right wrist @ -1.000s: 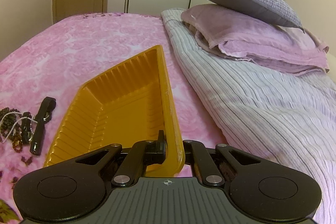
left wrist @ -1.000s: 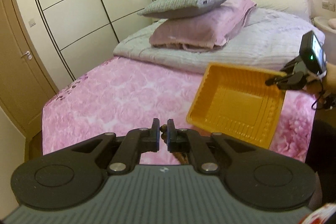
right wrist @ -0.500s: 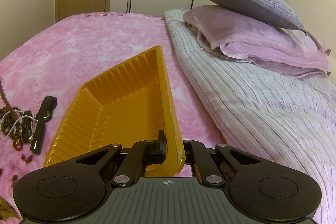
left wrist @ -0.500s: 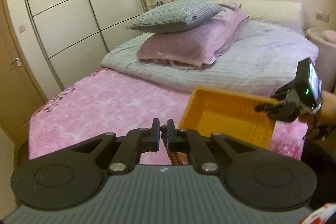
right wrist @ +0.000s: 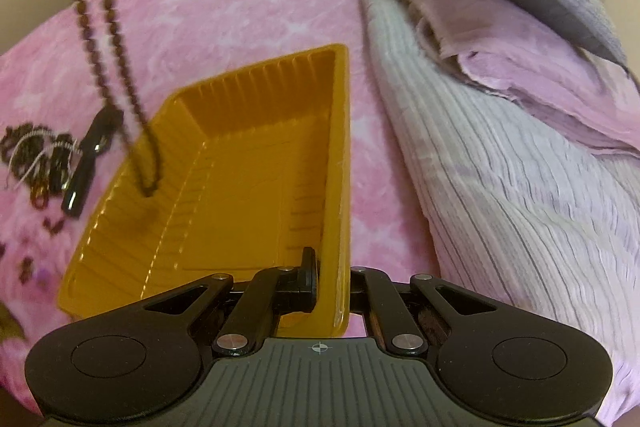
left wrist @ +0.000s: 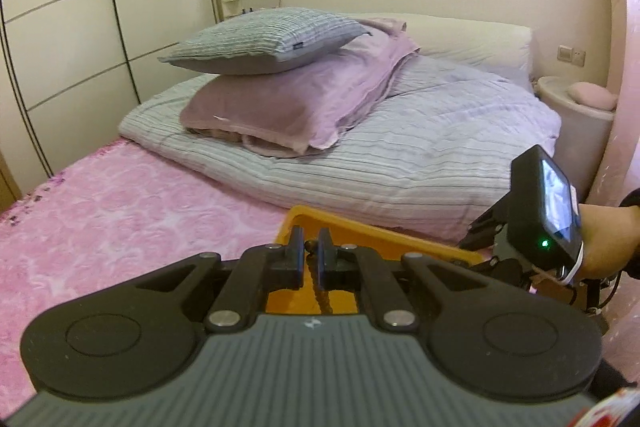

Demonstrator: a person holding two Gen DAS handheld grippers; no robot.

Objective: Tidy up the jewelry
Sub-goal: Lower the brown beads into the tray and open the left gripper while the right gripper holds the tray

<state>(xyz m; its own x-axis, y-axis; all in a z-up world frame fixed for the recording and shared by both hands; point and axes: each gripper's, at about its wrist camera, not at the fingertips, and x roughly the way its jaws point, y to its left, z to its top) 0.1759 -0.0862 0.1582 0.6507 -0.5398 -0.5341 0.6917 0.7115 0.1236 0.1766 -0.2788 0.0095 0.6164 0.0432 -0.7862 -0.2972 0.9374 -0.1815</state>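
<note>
From the left, my left gripper (left wrist: 308,247) has its jaws pinched on the limp, swinging bead necklace (right wrist: 108,27), its loop end dangling into the light, stiff orange tray (right wrist: 224,187), which my right gripper (right wrist: 332,267) clamps by the rim.

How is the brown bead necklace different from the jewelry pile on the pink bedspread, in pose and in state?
The brown bead necklace hangs as one long loop, its lower end inside the orange tray; the jewelry pile lies tangled beside the tray. The necklace is pinched in the left gripper; nothing holds the pile. The necklace is one brown strand; the pile mixes dark, white and black pieces. Both include beads.
</note>
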